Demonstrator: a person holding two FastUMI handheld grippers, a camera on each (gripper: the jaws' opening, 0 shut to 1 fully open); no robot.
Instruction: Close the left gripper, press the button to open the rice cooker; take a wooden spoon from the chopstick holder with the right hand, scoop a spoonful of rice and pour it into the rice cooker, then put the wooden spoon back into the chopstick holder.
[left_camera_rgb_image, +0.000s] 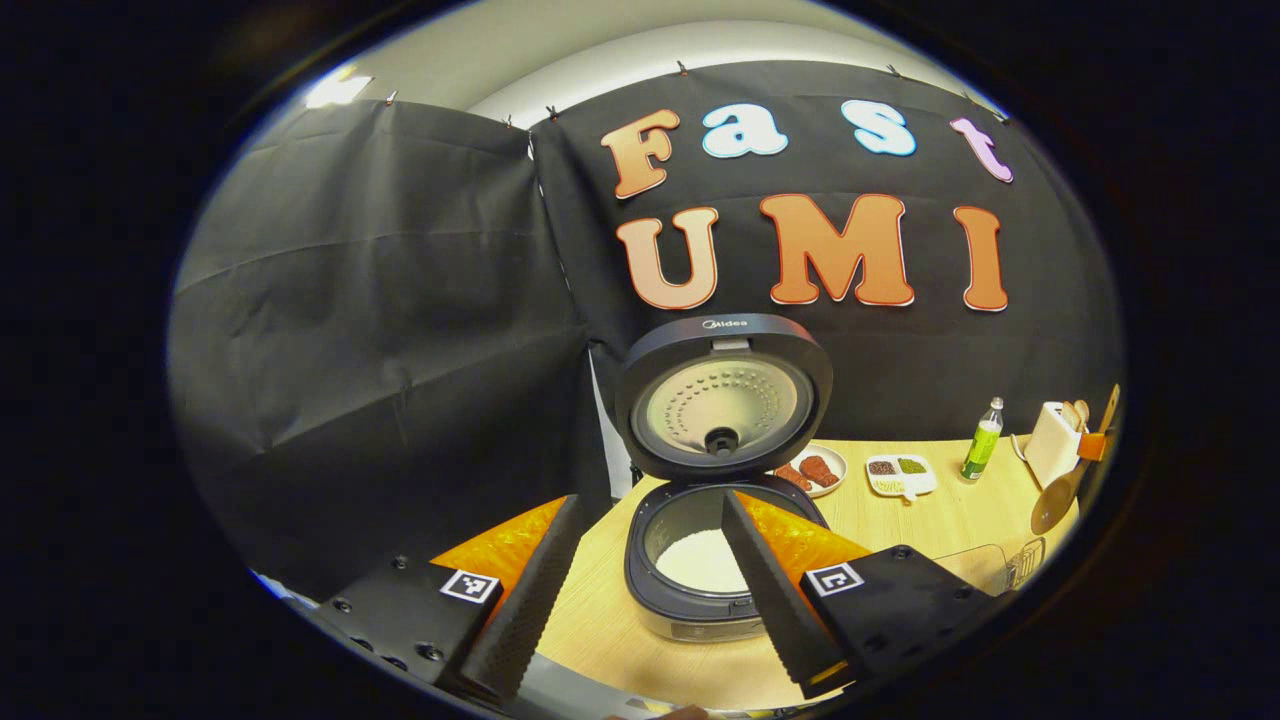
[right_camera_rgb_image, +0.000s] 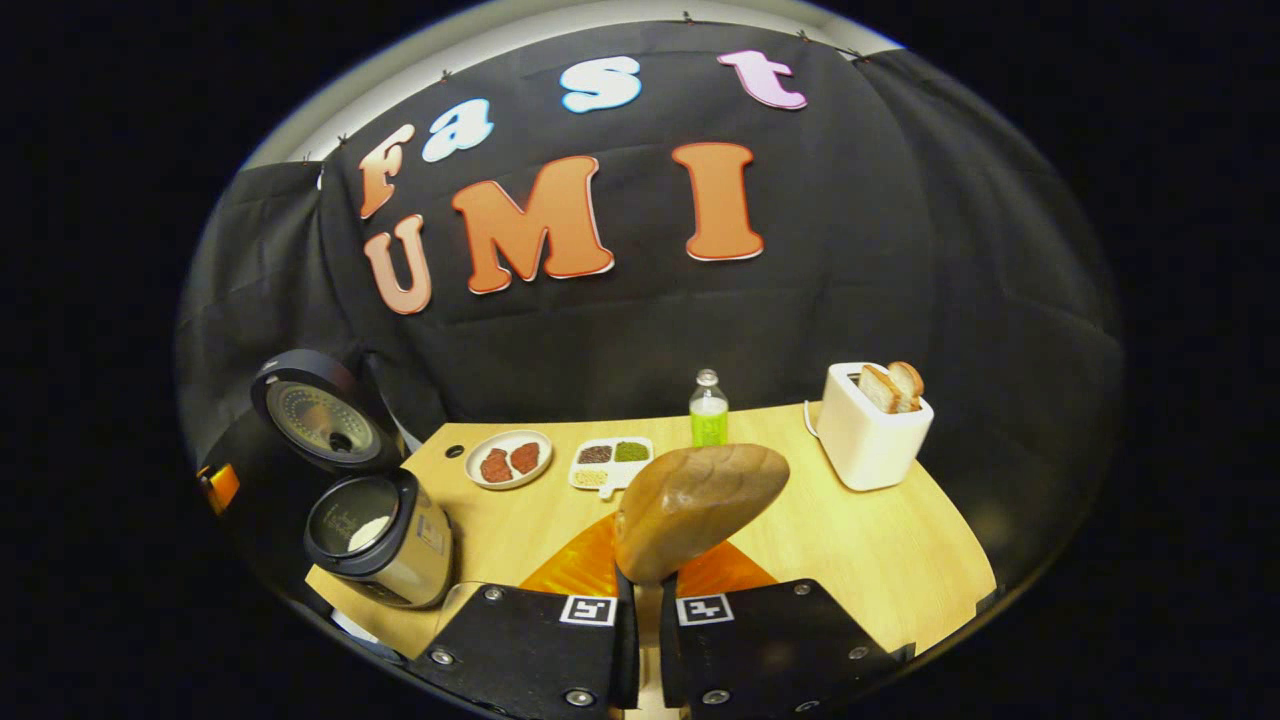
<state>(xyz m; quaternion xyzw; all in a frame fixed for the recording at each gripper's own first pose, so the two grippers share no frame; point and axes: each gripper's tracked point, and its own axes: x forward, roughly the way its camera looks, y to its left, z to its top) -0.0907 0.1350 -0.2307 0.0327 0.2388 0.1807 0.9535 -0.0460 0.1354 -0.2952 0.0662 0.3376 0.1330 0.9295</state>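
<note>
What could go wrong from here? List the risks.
1. The right claw pinches only the neck of the brown wooden spoon, so the spoon may twist or slip.
2. The dark round rice cooker's raised lid stands open and could be bumped.
3. The left claw hovers open over the pot, risking collision.

Ahead of the left gripper (left_camera_rgb_image: 640, 600), the rice cooker (left_camera_rgb_image: 700, 560) is dark grey with a silver base, white rice inside and a pale, dot-perforated inner lid. In the right gripper (right_camera_rgb_image: 640, 600) sits a brown wooden spoon (right_camera_rgb_image: 695, 505). Beyond it stand a green bottle (right_camera_rgb_image: 708, 412), a white toaster (right_camera_rgb_image: 868, 430) and the light wood-grain table (right_camera_rgb_image: 880, 560).
</note>
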